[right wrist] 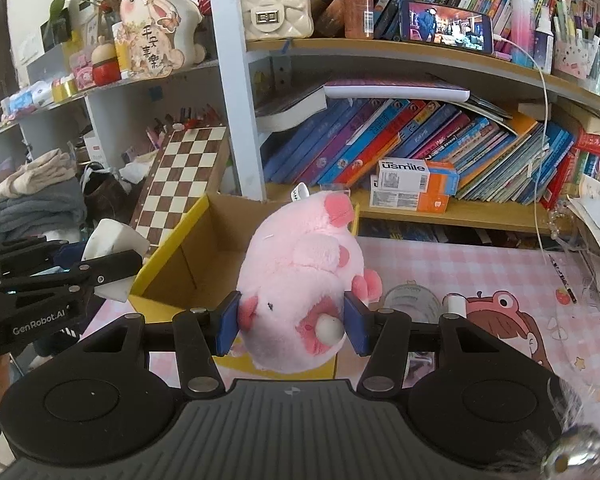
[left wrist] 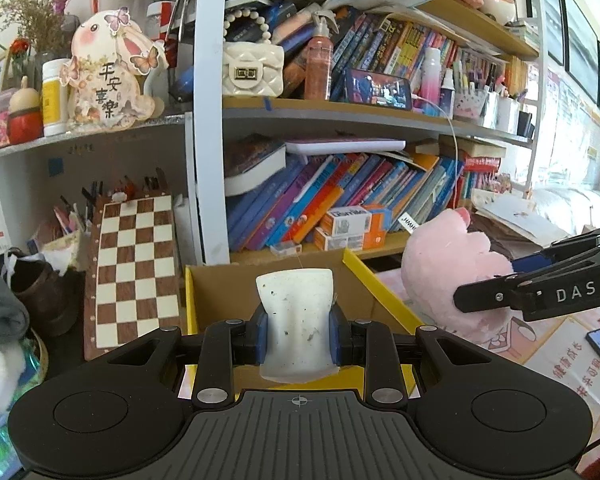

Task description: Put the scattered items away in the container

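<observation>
Above the open yellow-edged cardboard box [left wrist: 364,276], the left gripper [left wrist: 298,330] clamps a white squashed sponge block [left wrist: 296,320] (speckled); the right gripper [right wrist: 292,326] clamps a pink plush pig [right wrist: 300,272].

White letters "DAS" stand on the black arm of the right tongs [left wrist: 466,300], seen from the left wrist view. "GenRobot.AI" is printed in pale letters on the black body of the left tongs [right wrist: 116,276], seen from the right wrist view. The brand "usmile" appears in blue on the white label of the orange and white cardboard carton [right wrist: 418,178] lying on the lower wooden bookshelf [right wrist: 480,216]. Four black Chinese characters, 平安喜樂, run down the front of the cream rabbit-shaped plaque with butterflies [left wrist: 108,76] on the grey upper shelf. Book spine titles are too small to read.
</observation>
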`<state>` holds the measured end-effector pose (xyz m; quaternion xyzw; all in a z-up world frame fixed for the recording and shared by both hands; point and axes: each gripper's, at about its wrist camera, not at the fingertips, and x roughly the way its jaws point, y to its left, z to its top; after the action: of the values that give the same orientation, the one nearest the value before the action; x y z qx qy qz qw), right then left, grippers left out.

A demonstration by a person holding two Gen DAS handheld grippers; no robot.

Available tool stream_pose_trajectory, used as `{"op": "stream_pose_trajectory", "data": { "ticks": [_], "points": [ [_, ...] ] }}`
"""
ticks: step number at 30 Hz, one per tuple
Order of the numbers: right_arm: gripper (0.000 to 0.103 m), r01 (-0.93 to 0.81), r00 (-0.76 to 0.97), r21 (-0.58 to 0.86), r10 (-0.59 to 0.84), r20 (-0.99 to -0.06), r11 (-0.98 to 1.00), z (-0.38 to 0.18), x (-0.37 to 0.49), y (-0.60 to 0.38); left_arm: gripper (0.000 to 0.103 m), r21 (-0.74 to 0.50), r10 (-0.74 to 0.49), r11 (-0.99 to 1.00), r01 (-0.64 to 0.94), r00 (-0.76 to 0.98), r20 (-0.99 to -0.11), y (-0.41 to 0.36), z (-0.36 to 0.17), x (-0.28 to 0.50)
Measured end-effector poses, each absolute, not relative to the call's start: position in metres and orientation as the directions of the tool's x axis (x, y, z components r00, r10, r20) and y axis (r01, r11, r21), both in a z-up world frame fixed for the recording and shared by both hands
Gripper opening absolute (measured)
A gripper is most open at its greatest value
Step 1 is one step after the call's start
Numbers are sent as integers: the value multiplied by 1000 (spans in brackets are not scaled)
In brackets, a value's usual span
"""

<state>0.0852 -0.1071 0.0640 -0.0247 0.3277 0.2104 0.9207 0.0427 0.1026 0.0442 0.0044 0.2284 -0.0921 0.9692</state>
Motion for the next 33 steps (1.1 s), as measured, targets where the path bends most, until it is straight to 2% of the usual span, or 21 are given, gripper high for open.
{"op": "stream_pose_trajectory", "data": {
  "ticks": [15, 33],
  "points": [
    [50, -425, 669, 102, 388, -634, 900, 56, 126, -88, 27, -55, -164, 986, 157, 872, -461, 110, 36, 84],
    [50, -494, 582, 93, 408, -704, 865, 26, 176, -59, 27, -54, -155, 987, 151, 814, -560, 116, 1, 139]
  ]
}}
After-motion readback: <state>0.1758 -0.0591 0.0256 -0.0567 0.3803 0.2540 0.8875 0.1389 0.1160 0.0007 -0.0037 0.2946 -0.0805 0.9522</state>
